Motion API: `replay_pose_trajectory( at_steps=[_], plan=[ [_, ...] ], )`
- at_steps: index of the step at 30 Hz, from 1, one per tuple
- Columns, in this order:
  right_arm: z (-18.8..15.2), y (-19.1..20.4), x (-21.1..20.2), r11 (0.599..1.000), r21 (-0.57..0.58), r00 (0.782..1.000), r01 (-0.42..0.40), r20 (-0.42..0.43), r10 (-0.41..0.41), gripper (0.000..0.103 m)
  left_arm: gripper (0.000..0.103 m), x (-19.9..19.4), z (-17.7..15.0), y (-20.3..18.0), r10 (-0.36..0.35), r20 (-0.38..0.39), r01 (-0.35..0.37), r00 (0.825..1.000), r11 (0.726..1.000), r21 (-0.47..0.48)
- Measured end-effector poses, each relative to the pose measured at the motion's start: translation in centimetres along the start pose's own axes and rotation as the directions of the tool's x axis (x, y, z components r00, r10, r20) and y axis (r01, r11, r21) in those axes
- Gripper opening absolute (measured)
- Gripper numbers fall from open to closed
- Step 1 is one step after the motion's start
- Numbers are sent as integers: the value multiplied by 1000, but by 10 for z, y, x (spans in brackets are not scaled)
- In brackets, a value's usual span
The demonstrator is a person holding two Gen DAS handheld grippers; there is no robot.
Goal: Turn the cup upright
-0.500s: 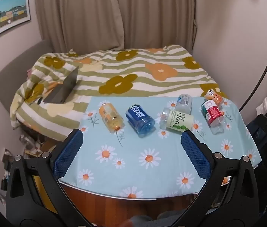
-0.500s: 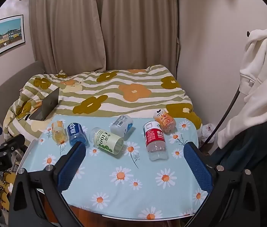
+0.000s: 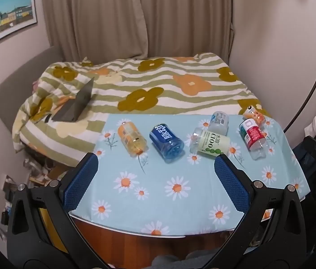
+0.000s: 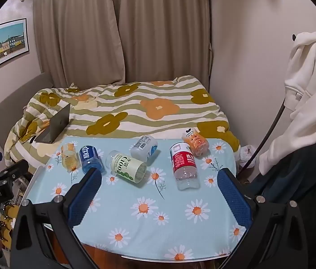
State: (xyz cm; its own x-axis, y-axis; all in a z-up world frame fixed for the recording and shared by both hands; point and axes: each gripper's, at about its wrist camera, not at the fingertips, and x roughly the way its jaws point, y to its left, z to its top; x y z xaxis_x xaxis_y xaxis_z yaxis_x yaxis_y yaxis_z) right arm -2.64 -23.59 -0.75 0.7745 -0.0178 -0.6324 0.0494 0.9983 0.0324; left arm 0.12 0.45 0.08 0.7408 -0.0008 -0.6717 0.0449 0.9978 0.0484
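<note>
- Six cut-down bottle cups lie on their sides in a row along the far edge of the table (image 4: 211, 242), which carries a daisy-print cloth.
- From the far left corner to the far right corner: yellow cup (image 3: 132, 139), blue cup (image 3: 166, 143), green-label cup (image 3: 210, 144), white cup (image 3: 219, 122) behind it, red-label cup (image 3: 252, 138), orange cup (image 3: 253, 116).
- None of the cups stands upright; the task has not started on any of them.
- The left gripper (image 3: 155, 177) hovers over the near edge, jaws spread wide, grasping nothing.
- The right gripper (image 4: 159, 192) hovers likewise, jaws apart and empty.
- Step in hand: approach and target selection, as judged from the hover.
- Next move calls for advancing one gripper to a cup, straddling its body across the axis, closing, then rotating the open end upward.
- Risk: the green-label cup and white cup lie close together; fingers may nudge the neighbour.
</note>
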Motion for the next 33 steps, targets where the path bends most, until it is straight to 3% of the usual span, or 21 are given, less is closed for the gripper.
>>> replay_pose_trajectory(
  at_steps=[33],
  plan=[
    [1, 3, 4, 1000, 6, 1000, -3, -4, 3, 103, 103, 2, 0, -1, -2, -7, 2, 1000, 1000, -5]
  ],
)
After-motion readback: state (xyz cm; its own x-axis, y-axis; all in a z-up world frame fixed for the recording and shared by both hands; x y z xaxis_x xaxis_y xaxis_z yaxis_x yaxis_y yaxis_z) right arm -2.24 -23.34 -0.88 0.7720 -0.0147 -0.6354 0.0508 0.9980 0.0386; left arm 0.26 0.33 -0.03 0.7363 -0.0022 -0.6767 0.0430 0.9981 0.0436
